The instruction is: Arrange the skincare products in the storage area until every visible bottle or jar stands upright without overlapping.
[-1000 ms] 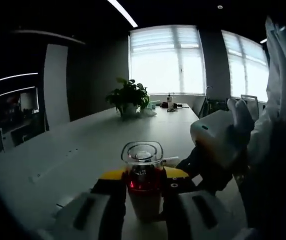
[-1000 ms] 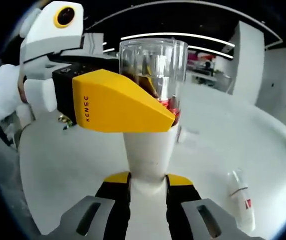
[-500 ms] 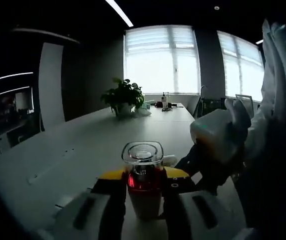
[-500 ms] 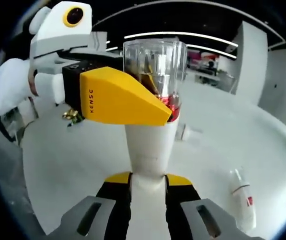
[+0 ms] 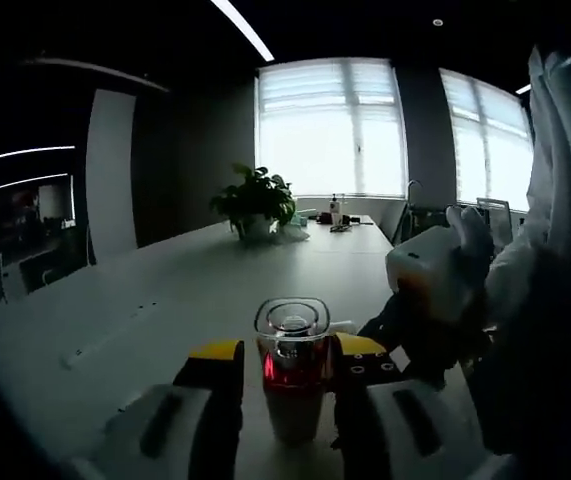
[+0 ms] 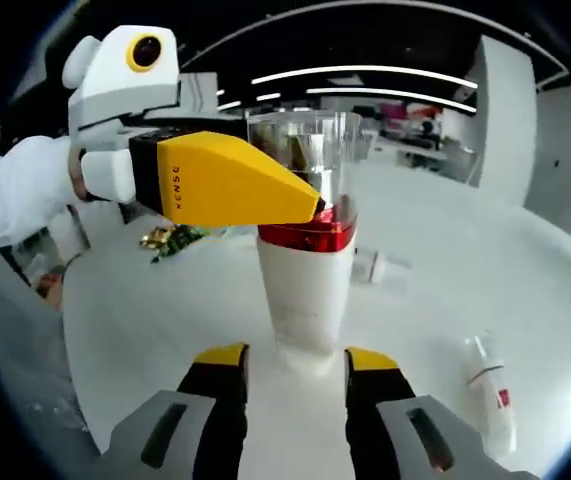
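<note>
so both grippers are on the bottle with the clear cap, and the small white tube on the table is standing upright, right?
Not quite. The right gripper view shows the small white tube lying on its side on the table. Both grippers do sit at the clear-capped bottle.

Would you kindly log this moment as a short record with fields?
held item: bottle, white with a red band and clear cap, upright
left hand-held gripper: shut on bottle at the red band
right hand-held gripper: jaws apart, flanking the bottle's base
second bottle: lying on its side on the table, apart from the first
background: plant at the table's far end
task status: not finished, one bottle is lying down
</note>
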Motion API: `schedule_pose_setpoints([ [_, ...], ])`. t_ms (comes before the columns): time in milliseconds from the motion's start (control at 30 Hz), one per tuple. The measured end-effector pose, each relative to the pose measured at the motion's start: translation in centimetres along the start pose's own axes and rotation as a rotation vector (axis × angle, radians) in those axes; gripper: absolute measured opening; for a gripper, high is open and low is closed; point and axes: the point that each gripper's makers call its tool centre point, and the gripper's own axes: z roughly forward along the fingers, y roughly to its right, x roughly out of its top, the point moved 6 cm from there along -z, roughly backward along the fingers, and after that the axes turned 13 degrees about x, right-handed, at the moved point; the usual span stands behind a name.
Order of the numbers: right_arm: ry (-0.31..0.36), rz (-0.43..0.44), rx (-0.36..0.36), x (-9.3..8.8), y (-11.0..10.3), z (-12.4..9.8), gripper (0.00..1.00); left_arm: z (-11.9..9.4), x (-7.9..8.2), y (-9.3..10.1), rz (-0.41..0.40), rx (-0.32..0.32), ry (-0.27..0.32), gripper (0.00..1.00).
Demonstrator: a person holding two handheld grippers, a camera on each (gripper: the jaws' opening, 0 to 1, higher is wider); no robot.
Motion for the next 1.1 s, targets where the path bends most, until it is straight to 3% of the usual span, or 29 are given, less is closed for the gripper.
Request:
schedule_pose_setpoints([
  [167, -0.009, 0.008, 0.014, -0.4, 0.3, -1.3, 0.46, -1.2, -0.7, -1.0, -0.042, 0.033, -0.033, 0.42],
  [267, -0.002, 0.001, 0.014, -0.3, 0.2, -2.0, 0.46, -1.8, -0.9, -1.6, -0.055, 0.06, -0.045, 0.45],
  [333, 0.013, -0.002, 0.016, -0.1, 0.3, -2.4, 0.47, -2.3, -0.8, -1.8, -0.054, 0.07, -0.045, 0.47],
  [500, 0.021, 0.016, 0.029, 0.4, 0.0, -3.3, 0.61, -3.5, -0.6, -2.5, -0.032, 0.128, -0.074, 0.51],
  [600, 0.039, 0.012, 0.018, 0.8, 0.0, -4.1, 0.63, -4.2, -0.4, -3.1, -0.019, 0.161, -0.076, 0.59],
  [700, 0.046, 0.018, 0.024, 1.2, -0.2, -4.6, 0.7, -4.5, -1.1, -4.0, -0.031, 0.197, -0.119, 0.67],
  [967, 0.07, 0.013, 0.013, 2.2, -1.0, -6.7, 0.8, -5.6, -1.9, -5.7, -0.04, 0.264, -0.183, 0.73],
  [1100, 0.089, -0.007, 0.007, 2.8, -2.0, -7.9, 0.87, -6.5, -1.4, -5.0, -0.028, 0.28, -0.202, 0.93],
])
